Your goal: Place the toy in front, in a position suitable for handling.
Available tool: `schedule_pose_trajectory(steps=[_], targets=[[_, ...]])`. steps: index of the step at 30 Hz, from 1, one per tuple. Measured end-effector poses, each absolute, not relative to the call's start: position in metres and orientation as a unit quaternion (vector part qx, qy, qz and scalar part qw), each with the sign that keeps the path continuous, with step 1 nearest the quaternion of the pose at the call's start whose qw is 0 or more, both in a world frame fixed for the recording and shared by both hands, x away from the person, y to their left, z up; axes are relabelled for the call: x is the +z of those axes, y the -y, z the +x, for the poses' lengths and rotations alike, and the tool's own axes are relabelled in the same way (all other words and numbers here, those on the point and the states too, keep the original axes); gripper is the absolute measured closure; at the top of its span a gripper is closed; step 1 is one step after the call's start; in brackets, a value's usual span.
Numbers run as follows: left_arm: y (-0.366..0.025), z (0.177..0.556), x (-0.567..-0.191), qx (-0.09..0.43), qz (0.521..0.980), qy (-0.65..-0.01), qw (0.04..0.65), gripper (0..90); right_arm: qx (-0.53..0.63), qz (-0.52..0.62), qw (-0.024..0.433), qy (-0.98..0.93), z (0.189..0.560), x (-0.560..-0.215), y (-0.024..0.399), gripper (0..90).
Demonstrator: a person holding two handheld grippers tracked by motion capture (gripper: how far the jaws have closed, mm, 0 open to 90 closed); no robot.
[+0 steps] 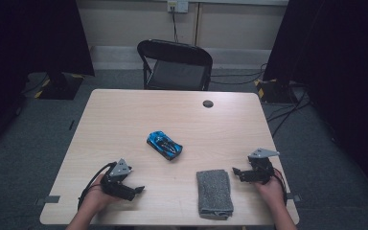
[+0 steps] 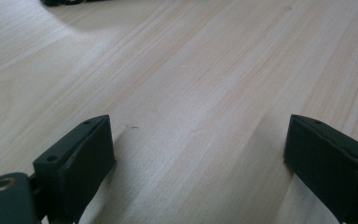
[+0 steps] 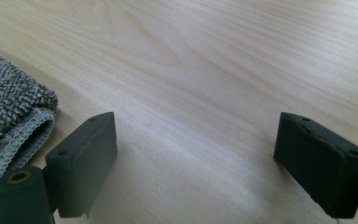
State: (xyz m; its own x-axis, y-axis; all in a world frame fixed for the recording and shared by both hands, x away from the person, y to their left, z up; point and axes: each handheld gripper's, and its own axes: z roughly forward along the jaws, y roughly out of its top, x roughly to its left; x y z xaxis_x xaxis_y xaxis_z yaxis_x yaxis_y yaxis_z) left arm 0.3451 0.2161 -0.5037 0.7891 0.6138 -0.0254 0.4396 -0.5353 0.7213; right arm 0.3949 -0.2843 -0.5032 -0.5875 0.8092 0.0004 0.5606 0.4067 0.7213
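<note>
Both tools rest low on the table (image 1: 124, 115), jaws wide and empty: the left tool (image 1: 136, 190) well left of the cloth (image 1: 214, 193), the right tool (image 1: 237, 172) just beside it; the car (image 1: 164, 144) sits mid-table

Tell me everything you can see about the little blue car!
The toy car is shiny blue with black windows and dark patches on top, like a sports car. It looks like hard plastic or metal. It sits on its wheels near the middle of the wooden table, turned slantwise. Nothing touches it except the table.
</note>
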Motion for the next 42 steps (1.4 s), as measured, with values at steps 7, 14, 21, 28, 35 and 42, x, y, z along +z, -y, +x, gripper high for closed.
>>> schedule_pose_trajectory(steps=[7,14,21,28,35,42], targets=[[-0.214,0.345,-0.504,0.117,0.869,-0.306,0.371,5.5,0.349,0.419,0.179,-0.819,0.395,-0.503,0.284,12.6],[-0.206,0.345,-0.503,0.12,0.866,-0.314,0.371,6.1,0.347,0.429,0.18,-0.814,0.394,-0.503,0.284,12.4],[-0.197,0.344,-0.498,0.103,0.872,-0.305,0.369,16.8,0.347,0.43,0.181,-0.814,0.393,-0.503,0.285,12.4],[-0.184,0.343,-0.487,0.106,0.875,-0.287,0.375,16.8,0.347,0.431,0.181,-0.813,0.393,-0.503,0.285,12.4],[-0.143,0.341,-0.473,0.088,0.889,-0.222,0.39,20.1,0.347,0.431,0.181,-0.813,0.393,-0.503,0.285,12.4],[-0.086,0.348,-0.469,0.058,0.901,-0.167,0.397,21.9,0.347,0.431,0.181,-0.813,0.393,-0.503,0.285,12.4]])
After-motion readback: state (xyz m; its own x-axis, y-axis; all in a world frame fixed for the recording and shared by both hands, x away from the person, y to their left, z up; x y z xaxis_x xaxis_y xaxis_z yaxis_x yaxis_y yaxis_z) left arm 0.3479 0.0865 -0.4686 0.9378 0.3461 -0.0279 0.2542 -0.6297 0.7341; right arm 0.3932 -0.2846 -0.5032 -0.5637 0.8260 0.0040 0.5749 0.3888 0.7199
